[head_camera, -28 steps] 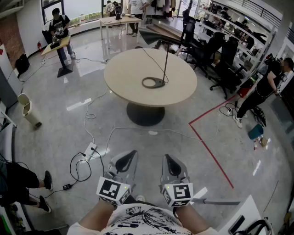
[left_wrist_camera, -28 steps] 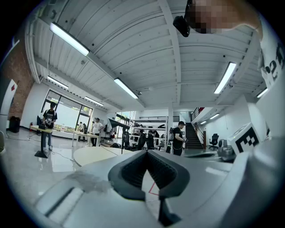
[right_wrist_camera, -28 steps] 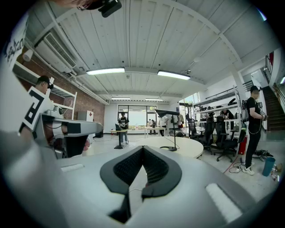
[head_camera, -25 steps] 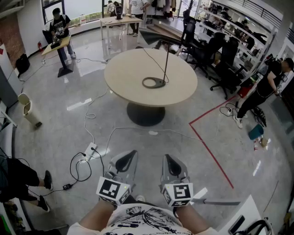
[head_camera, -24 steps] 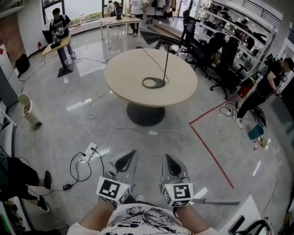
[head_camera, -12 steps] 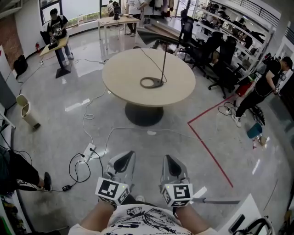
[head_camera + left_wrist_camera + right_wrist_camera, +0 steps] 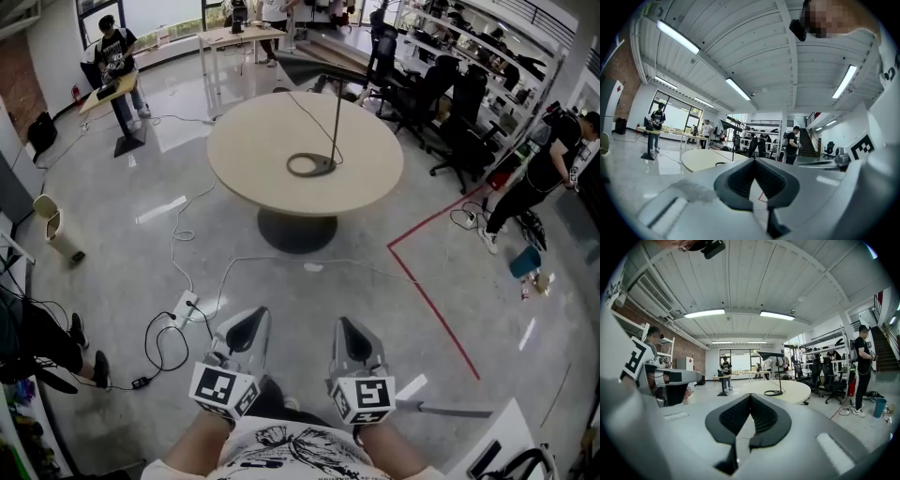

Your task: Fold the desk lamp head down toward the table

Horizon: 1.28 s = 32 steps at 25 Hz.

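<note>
While both grippers hang low near the person's body, the lamp (image 7: 336,122) stands well apart on the round table (image 7: 253,141).
The left gripper (image 7: 251,323) and right gripper (image 7: 349,328) each have jaws pressed together at the tips, holding and touching nothing. The lamp's ring base lies near the table's middle. Its thin stem stands upright, and its dark, long head lies roughly level across the top.

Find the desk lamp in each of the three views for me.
Head view: the desk lamp stands upper centre, on the right half of the round table.
Left gripper view: small, left of centre, at mid-height.
Right gripper view: just right of centre.
Shared landmark: the round table under it.
</note>
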Each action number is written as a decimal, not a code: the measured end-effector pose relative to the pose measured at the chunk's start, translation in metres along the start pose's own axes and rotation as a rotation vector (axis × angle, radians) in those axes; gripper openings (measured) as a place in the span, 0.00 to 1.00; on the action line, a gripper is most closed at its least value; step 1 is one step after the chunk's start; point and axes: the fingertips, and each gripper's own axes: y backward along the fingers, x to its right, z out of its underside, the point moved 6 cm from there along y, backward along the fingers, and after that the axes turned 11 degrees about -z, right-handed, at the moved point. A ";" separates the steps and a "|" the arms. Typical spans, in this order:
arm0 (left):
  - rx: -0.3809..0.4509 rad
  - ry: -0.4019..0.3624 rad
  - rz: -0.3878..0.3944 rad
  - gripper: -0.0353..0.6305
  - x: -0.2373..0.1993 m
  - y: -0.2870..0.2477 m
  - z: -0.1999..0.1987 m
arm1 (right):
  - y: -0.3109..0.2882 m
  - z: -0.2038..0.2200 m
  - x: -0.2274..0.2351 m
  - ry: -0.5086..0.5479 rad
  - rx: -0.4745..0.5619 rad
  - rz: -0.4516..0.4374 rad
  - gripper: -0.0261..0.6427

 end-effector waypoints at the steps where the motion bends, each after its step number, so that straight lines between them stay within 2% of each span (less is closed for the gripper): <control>1: -0.004 0.001 -0.004 0.06 -0.003 -0.002 0.000 | -0.003 0.001 0.001 -0.001 -0.009 0.002 0.05; 8: -0.023 0.011 -0.018 0.06 -0.036 -0.042 -0.001 | -0.043 0.000 0.018 -0.015 -0.031 0.026 0.05; 15: -0.027 0.014 0.072 0.06 -0.065 -0.113 -0.017 | -0.110 -0.017 0.041 -0.017 -0.050 0.071 0.05; 23: -0.021 0.005 0.140 0.06 -0.130 -0.198 -0.044 | -0.204 -0.045 0.068 0.007 -0.039 0.139 0.05; 32: -0.024 0.007 0.138 0.06 -0.173 -0.255 -0.058 | -0.272 -0.065 0.089 0.019 -0.021 0.160 0.05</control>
